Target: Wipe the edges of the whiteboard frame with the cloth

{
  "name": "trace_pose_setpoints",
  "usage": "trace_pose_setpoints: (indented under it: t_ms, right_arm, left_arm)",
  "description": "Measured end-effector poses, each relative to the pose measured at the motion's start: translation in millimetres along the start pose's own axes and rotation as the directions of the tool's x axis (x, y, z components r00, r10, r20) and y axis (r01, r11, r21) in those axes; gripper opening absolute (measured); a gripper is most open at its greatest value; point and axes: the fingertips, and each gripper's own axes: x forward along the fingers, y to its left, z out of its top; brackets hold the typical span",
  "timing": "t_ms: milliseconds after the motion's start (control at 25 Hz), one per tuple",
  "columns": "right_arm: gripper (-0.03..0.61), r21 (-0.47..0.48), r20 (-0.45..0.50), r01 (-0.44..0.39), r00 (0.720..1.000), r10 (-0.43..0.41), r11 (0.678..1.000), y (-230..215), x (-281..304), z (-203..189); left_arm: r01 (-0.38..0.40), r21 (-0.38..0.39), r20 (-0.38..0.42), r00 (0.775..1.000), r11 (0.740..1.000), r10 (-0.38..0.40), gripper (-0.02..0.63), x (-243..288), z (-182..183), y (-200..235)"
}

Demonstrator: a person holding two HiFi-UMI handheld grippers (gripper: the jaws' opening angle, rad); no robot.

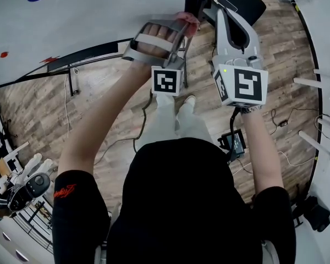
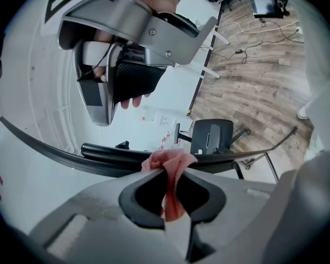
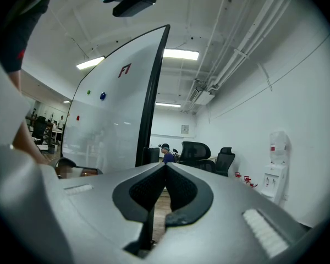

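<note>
— Right, what's hidden or unclear?
— Your own torso fills the near half of the head view, and the whiteboard [image 1: 88,15] is cut off at the far left. You can't tell whether the cloth [image 2: 166,159] actually touches the dark frame [image 1: 99,50]. It sits right in front of it, by the board's right corner. In the head view your hand covers most of the left gripper's handle.

— And the grippers?
— You hold two. Your left gripper [image 2: 172,175] is clamped on the pink cloth, which bunches out past the tips. Your right gripper [image 3: 166,168] has its jaws pressed together with nothing between them. It is just right of the left one, beside the board's edge.

— Counts?
— One cloth and one whiteboard. The right gripper view shows three small magnets on the board's face: a green magnet [image 3: 88,92], a blue magnet [image 3: 102,96] and a red magnet [image 3: 78,117]. Two black office chairs [image 3: 197,150] stand far behind, with one water dispenser [image 3: 276,147] at the right.
</note>
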Motion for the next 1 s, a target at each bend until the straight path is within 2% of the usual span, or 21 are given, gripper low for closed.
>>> trace_pose_setpoints:
  t_ms: [1000]
  right_arm:
    - [0.002, 0.014, -0.094, -0.025, 0.995, 0.027, 1.000, 1, 5, -53]
  left_arm:
    - [0.073, -0.020, -0.001, 0.997, 0.997, -0.073, 0.044, 18, 0, -49]
